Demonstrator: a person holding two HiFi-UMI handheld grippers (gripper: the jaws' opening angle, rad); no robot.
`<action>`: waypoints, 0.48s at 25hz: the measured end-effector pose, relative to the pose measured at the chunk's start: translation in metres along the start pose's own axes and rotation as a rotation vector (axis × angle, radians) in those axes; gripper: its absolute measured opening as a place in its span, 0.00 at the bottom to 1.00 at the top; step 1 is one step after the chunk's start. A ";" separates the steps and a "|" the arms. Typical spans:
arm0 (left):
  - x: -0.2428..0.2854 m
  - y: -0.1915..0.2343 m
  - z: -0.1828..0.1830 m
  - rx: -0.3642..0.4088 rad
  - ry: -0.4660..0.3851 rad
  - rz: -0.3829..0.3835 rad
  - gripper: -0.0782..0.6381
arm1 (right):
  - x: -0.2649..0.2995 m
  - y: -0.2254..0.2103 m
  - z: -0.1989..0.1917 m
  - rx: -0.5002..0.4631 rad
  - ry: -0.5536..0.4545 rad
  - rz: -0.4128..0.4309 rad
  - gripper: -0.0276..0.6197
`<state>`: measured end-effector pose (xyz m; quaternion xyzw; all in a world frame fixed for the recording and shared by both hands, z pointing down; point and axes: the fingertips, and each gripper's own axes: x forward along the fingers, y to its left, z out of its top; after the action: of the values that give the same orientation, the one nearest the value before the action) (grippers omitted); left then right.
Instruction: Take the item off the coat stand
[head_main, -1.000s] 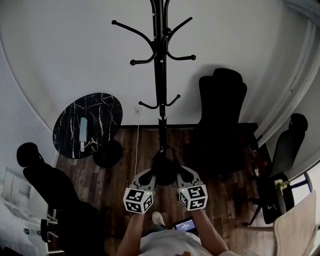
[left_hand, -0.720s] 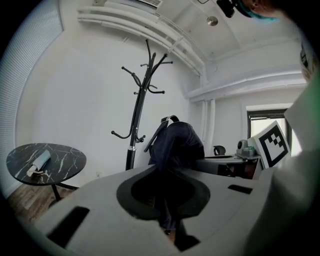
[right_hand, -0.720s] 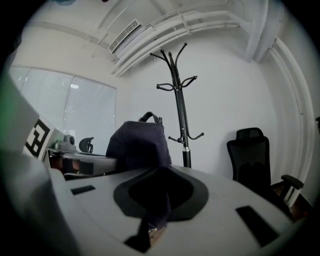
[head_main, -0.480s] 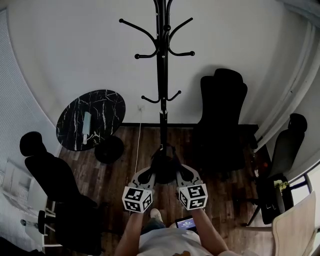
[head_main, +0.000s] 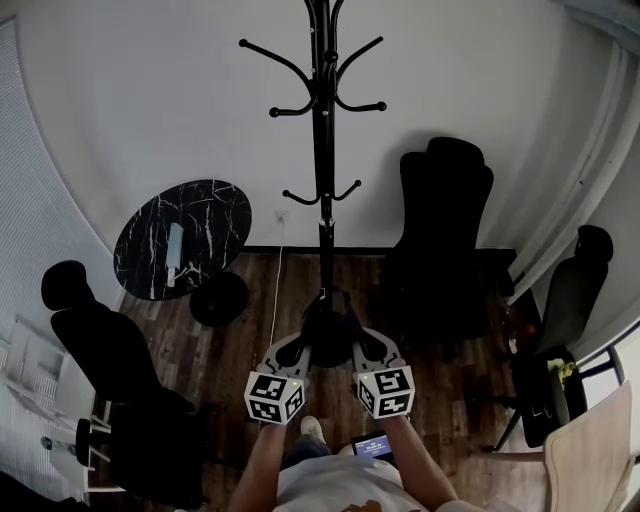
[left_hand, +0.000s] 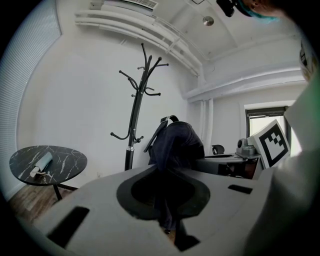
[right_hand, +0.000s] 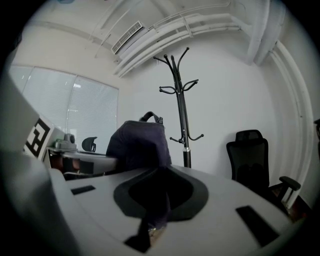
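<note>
**A:** In the head view, where is the bag?

**B:** The bag (head_main: 328, 335) hangs low between my two claws, over the wood floor (head_main: 250, 340). It is off the stand (head_main: 321, 150) and just in front of the foot of its pole. The hooks are high above it, near the wall. My left claw (head_main: 298, 352) is at the left side of the bag and my right claw (head_main: 364, 347) at the right side. A round marble table (head_main: 180, 240) is at the left and a black chair (head_main: 445, 210) at the right.

**A:** And the left gripper view?

**B:** My left claw is clenched on dark cloth of the bag. The cloth goes down through the narrow gap of the jaws. The body of the bag rises behind them, with a strap on top. The stand is further back at the left, apart from the bag.

**A:** The right gripper view?

**B:** It is the same there. My right claw pinches a fold of the bag. The bag fills the middle, the stand is behind it, and the chair is at the right.
</note>
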<state>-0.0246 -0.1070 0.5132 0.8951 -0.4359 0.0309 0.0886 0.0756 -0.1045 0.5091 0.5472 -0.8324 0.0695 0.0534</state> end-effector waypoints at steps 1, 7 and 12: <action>0.000 0.001 0.000 -0.001 0.000 0.001 0.15 | 0.000 0.001 0.000 0.000 0.001 0.002 0.09; 0.001 0.002 -0.003 -0.008 0.010 0.000 0.15 | 0.002 0.000 -0.002 0.005 0.009 0.007 0.09; 0.000 0.002 -0.004 -0.007 0.012 0.005 0.15 | 0.002 0.001 -0.003 0.009 0.013 0.015 0.09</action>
<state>-0.0264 -0.1078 0.5171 0.8935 -0.4376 0.0348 0.0945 0.0744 -0.1054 0.5122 0.5405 -0.8359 0.0772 0.0556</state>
